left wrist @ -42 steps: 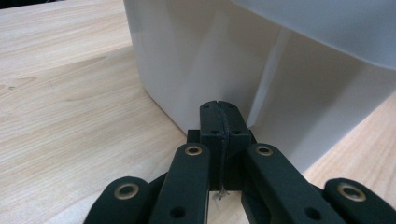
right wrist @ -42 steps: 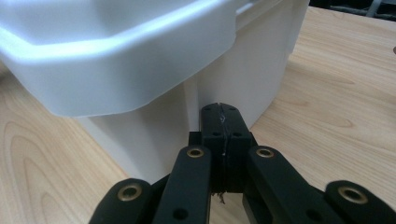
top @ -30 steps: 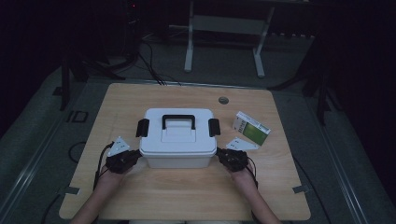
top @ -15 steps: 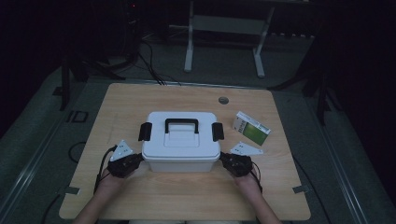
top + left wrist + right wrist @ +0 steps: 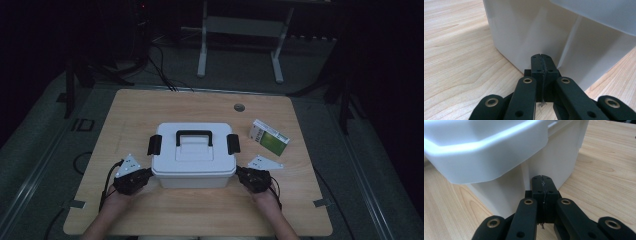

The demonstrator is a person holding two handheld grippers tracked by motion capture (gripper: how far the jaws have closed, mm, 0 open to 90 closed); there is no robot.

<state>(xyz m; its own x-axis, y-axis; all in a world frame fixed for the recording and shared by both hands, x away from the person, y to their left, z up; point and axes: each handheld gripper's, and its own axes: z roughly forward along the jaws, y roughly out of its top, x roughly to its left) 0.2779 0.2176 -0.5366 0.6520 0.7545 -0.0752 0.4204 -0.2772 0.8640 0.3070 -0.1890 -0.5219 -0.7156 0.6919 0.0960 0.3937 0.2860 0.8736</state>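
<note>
A white plastic box (image 5: 194, 157) with a black handle (image 5: 193, 135) and two black side latches stands on the wooden table (image 5: 150, 107). My left gripper (image 5: 148, 174) is shut, empty, its tips right at the box's near left corner (image 5: 524, 37). My right gripper (image 5: 239, 173) is shut too, tips at the box's near right corner under the lid rim (image 5: 499, 152). In the left gripper view the closed pads (image 5: 541, 58) sit against the white wall. The right gripper view shows the closed pads (image 5: 542, 179) just below the lid's overhang.
A small green and white carton (image 5: 269, 137) lies on the table right of the box. A round cable hole (image 5: 239, 107) sits near the far edge. A white desk frame (image 5: 240, 45) stands on the floor beyond the table.
The box and both grippers have shifted slightly toward the near edge; the grippers stay shut at its two near corners.
</note>
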